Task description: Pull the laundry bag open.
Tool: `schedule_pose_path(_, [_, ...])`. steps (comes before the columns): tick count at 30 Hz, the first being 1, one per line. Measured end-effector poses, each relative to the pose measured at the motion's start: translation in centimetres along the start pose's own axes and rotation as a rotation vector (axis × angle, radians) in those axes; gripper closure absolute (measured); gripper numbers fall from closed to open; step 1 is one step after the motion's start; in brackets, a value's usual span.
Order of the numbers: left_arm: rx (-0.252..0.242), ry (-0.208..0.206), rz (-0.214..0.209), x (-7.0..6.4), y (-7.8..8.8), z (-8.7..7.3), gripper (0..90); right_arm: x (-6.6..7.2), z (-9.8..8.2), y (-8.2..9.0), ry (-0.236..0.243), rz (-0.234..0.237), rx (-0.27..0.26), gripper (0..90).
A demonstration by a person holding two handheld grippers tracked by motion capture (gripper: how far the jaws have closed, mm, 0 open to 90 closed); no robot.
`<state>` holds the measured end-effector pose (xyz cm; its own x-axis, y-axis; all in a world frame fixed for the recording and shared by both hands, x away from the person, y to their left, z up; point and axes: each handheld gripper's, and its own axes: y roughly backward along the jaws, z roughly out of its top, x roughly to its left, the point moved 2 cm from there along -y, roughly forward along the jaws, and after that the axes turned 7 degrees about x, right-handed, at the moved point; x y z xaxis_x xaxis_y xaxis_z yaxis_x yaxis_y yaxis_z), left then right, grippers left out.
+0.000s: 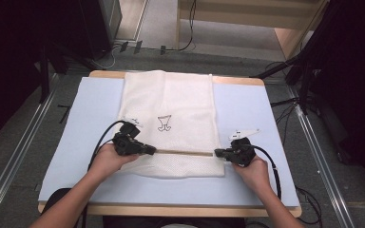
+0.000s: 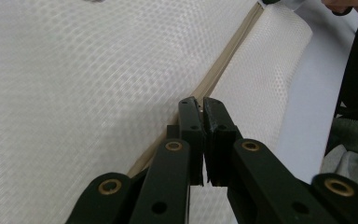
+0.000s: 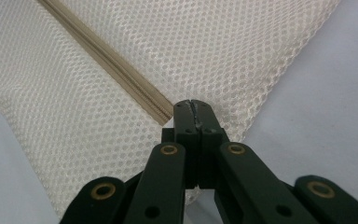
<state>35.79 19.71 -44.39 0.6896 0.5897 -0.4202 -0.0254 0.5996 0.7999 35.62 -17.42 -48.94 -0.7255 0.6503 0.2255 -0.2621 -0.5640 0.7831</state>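
In the high view a white mesh bag (image 1: 171, 123) lies down the middle of the pale blue table (image 1: 252, 109), its beige zipper (image 1: 185, 153) running left to right near the near end; the left gripper (image 1: 153, 151) sits at the zipper's left end and the right gripper (image 1: 216, 153) at its right end. In the left gripper view the jaws are closed together over the zipper (image 2: 223, 60), though what they pinch cannot be told. In the right gripper view the jaws are pressed shut at the end of the zipper (image 3: 116, 70), near the bag's corner

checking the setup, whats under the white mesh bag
The mesh bag lies flat on a pale blue mat that covers a wooden table. Whatever sits directly beneath the bag, or inside it, is hidden.
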Motion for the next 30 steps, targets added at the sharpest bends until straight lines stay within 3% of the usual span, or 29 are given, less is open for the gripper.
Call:
schedule_pose_path(2, [-0.013,0.015,-0.017,0.4,0.6,-0.6,89.0,0.0,0.0,0.0,0.006,0.002,0.002,90.0])
schedule_pose_path(6, [-0.010,0.037,0.036,1.2,1.9,-1.9,89.1,0.0,0.0,0.0,0.010,0.005,0.003,90.0])
schedule_pose_path(9, [-0.021,0.073,0.031,2.1,3.2,-3.0,89.1,-0.1,0.1,0.0,0.011,0.007,0.004,90.0])
schedule_pose_path(11, [-0.016,0.088,0.051,2.6,3.8,-3.8,89.2,-0.1,0.1,0.0,0.013,0.011,0.005,90.0])
schedule_pose_path(12, [-0.015,0.102,0.032,2.9,4.0,-4.2,89.1,-0.2,0.1,0.0,0.012,0.015,0.005,90.0])
schedule_pose_path(13, [-0.014,0.108,0.053,3.2,4.3,-4.7,89.1,-0.2,0.1,0.0,0.013,0.017,0.006,90.0])
schedule_pose_path(17, [-0.037,0.149,0.068,4.3,5.7,-6.0,89.1,-0.3,0.1,0.0,0.023,0.025,0.005,90.0])
schedule_pose_path(18, [-0.045,0.152,0.097,4.6,6.1,-6.4,89.1,-0.4,0.1,0.0,0.023,0.035,0.003,90.0])
schedule_pose_path(19, [-0.055,0.162,0.075,4.8,6.3,-6.6,89.1,-0.4,0.1,0.0,0.023,0.035,0.003,90.0])
schedule_pose_path(22, [-0.069,0.167,0.091,4.9,6.7,-7.2,89.1,-0.4,0.1,0.0,0.029,0.040,0.004,90.0])
schedule_pose_path(23, [-0.063,0.167,0.116,5.0,6.9,-7.3,89.1,-0.5,0.1,0.0,0.033,0.040,0.003,90.0])
schedule_pose_path(24, [-0.059,0.181,0.107,5.1,7.0,-7.4,89.1,-0.5,0.1,0.0,0.032,0.045,0.007,90.0])
schedule_pose_path(26, [-0.064,0.217,0.158,5.6,7.4,-7.9,89.1,-0.5,0.1,0.0,0.032,0.047,0.007,90.0])
schedule_pose_path(28, [-0.075,0.264,0.170,6.5,8.2,-8.8,89.1,-0.5,0.1,0.0,0.030,0.050,0.010,90.0])
schedule_pose_path(30, [-0.080,0.270,0.174,6.9,8.6,-9.5,89.1,-0.6,0.2,0.0,0.033,0.052,0.014,90.0])
